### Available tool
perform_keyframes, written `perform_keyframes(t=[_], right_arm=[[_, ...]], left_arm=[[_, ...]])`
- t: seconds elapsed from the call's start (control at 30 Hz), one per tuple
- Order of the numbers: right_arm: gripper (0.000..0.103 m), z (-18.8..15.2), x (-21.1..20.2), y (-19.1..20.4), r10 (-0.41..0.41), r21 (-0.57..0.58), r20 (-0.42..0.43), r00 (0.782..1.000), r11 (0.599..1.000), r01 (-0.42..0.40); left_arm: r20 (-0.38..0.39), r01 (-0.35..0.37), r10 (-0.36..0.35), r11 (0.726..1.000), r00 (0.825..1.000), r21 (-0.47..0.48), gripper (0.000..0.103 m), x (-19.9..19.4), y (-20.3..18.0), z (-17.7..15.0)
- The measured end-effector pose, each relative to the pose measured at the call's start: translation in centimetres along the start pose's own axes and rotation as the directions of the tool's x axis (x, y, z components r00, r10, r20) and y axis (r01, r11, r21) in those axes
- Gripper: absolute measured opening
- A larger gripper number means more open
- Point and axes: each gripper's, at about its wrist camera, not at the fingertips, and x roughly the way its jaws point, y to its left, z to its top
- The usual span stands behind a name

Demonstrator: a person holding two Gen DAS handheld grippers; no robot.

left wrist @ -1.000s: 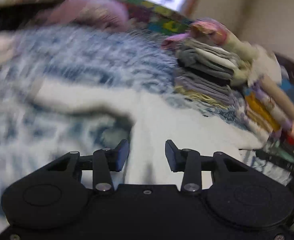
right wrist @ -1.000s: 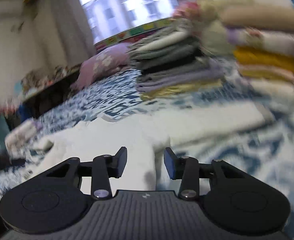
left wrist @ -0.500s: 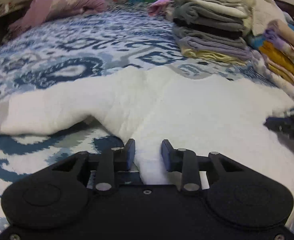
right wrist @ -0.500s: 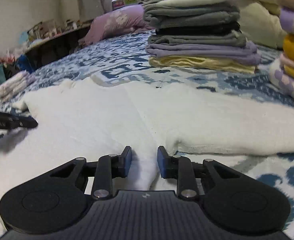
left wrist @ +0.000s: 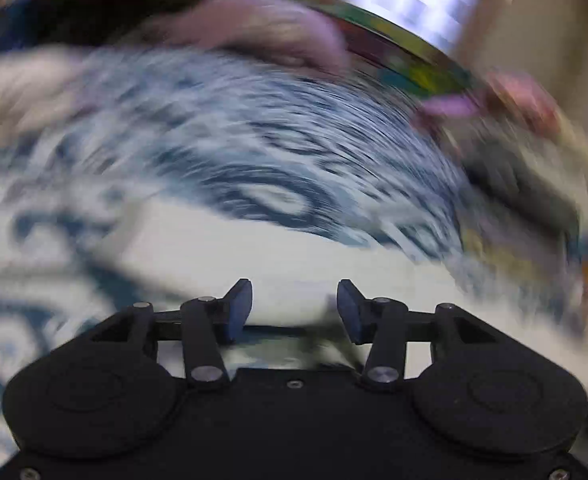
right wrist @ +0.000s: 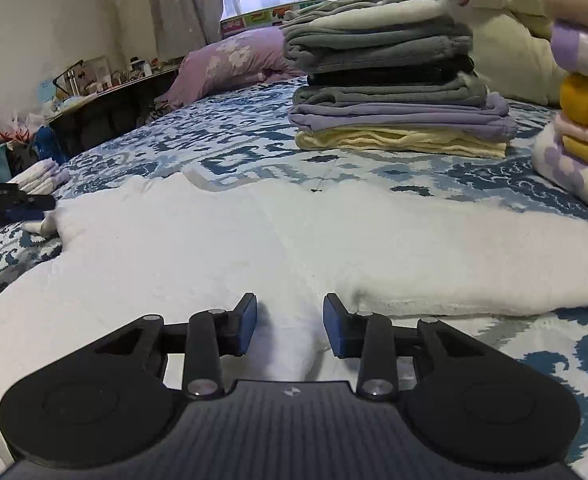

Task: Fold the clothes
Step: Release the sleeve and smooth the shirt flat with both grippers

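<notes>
A white fleece garment [right wrist: 277, 236] lies spread flat on the blue-and-white patterned bedspread [right wrist: 229, 140], one sleeve stretching right. My right gripper [right wrist: 289, 326] is open, low over the garment's near edge, fabric between its fingers but not pinched. The left wrist view is motion-blurred: my left gripper [left wrist: 294, 308] is open above the white garment [left wrist: 277, 256]. The left gripper [right wrist: 13, 204] also shows at the left edge of the right wrist view, beside the garment's other sleeve.
A stack of folded grey, black, lilac and yellow clothes [right wrist: 394, 84] stands behind the garment. Another pile of yellow, pink and white items [right wrist: 578, 128] sits at right. A purple pillow [right wrist: 233, 60] lies at the far end. Cluttered furniture [right wrist: 93, 92] borders the bed's left side.
Both grippers have opened wider since half a second ago. The left gripper is swinging fast, blurring its view. The right gripper stays low at the garment's edge.
</notes>
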Motion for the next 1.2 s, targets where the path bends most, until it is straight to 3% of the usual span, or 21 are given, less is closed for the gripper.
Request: perform_keyframes(t=[0.07,0.17,0.27,0.3,0.37,0.4,0.43,0.5,0.6,0.67,0.73,0.77,0.8,0.83,0.9,0.97,1.03,1.07,1.13,1.17,1.2], right_arm=[[0.038,-0.2,0.1,0.2,-0.005,-0.010,0.003,1.000,1.000,0.005],[0.038,-0.2,0.0,0.2,-0.003,-0.006,0.007,1.000,1.000,0.003],[0.039,-0.3,-0.1,0.1,-0.003,-0.003,0.011,1.000,1.000,0.003],[0.039,-0.3,-0.1,0.2,-0.004,-0.004,0.012,1.000,1.000,0.004],[0.039,-0.3,-0.1,0.2,-0.005,-0.004,0.016,1.000,1.000,0.005],[0.039,-0.3,-0.1,0.2,-0.005,-0.002,0.018,1.000,1.000,0.005],[0.039,-0.4,-0.1,0.1,-0.004,-0.001,0.021,1.000,1.000,0.004],[0.039,-0.4,-0.1,0.0,0.000,0.003,0.022,1.000,1.000,0.000],[0.040,-0.4,-0.1,-0.1,0.005,0.006,0.021,1.000,1.000,-0.005],[0.040,-0.4,-0.1,-0.2,0.010,0.008,0.019,1.000,1.000,-0.010],[0.041,-0.4,0.0,-0.2,0.014,0.013,0.017,1.000,1.000,-0.014],[0.041,-0.4,0.0,-0.2,0.014,0.014,0.017,1.000,1.000,-0.015],[0.041,-0.4,0.0,-0.2,0.015,0.015,0.017,1.000,1.000,-0.015],[0.041,-0.4,0.0,-0.2,0.014,0.014,0.017,1.000,1.000,-0.014],[0.041,-0.3,-0.1,-0.1,0.012,0.013,0.016,1.000,1.000,-0.013],[0.041,-0.4,-0.1,0.0,0.011,0.011,0.017,1.000,1.000,-0.011],[0.041,-0.4,-0.1,0.0,0.009,0.009,0.017,1.000,1.000,-0.009],[0.041,-0.4,0.0,0.0,0.009,0.008,0.018,1.000,1.000,-0.009],[0.041,-0.3,0.0,-0.1,0.008,0.007,0.018,1.000,1.000,-0.008],[0.041,-0.4,0.0,-0.1,0.007,0.007,0.018,1.000,1.000,-0.007],[0.041,-0.4,0.0,-0.1,0.007,0.006,0.019,1.000,1.000,-0.007]], left_arm=[[0.003,-0.016,0.017,0.991,1.000,-0.135,0.046,0.0,2.0,1.0],[-0.055,0.013,-0.032,0.951,0.998,-0.309,0.046,-0.2,4.2,0.8],[-0.088,0.007,-0.045,0.921,0.995,-0.391,0.046,1.0,4.7,0.4],[-0.076,-0.006,-0.025,0.925,0.997,-0.379,0.046,1.6,4.4,0.8],[-0.039,-0.023,0.012,0.950,0.999,-0.311,0.044,2.7,3.4,1.6],[-0.024,-0.034,0.028,0.962,0.999,-0.270,0.032,3.3,2.9,1.9],[-0.008,-0.046,0.046,0.977,0.999,-0.208,0.006,3.7,2.2,2.1],[0.059,-0.081,0.084,0.995,0.995,-0.049,0.006,3.6,0.6,3.0],[0.161,-0.127,0.100,0.977,0.982,0.169,0.007,2.8,-1.2,4.0],[0.102,-0.208,0.188,0.947,0.977,0.247,0.010,4.6,-0.8,3.1],[0.045,-0.271,0.272,0.906,0.961,0.326,0.022,6.2,-0.6,2.1],[0.074,-0.303,0.297,0.886,0.952,0.350,0.028,5.8,-1.2,2.0],[0.097,-0.345,0.332,0.868,0.938,0.357,0.043,5.2,-1.8,2.2],[0.135,-0.376,0.351,0.854,0.927,0.359,0.048,4.5,-2.4,2.2],[0.196,-0.396,0.347,0.847,0.917,0.356,0.048,3.1,-3.4,2.2],[0.179,-0.317,0.269,0.874,0.947,0.368,0.048,2.9,-4.7,2.1],[0.083,-0.150,0.128,0.919,0.988,0.365,0.047,3.7,-6.2,2.0],[0.035,-0.064,0.055,0.932,0.998,0.358,0.047,4.1,-7.0,1.9],[-0.057,0.107,-0.094,0.938,0.994,0.331,0.034,4.8,-8.5,1.8],[-0.088,0.156,-0.135,0.938,0.987,0.309,0.032,5.3,-8.8,1.8],[-0.092,0.140,-0.118,0.949,0.989,0.283,0.032,5.8,-8.3,1.9]])
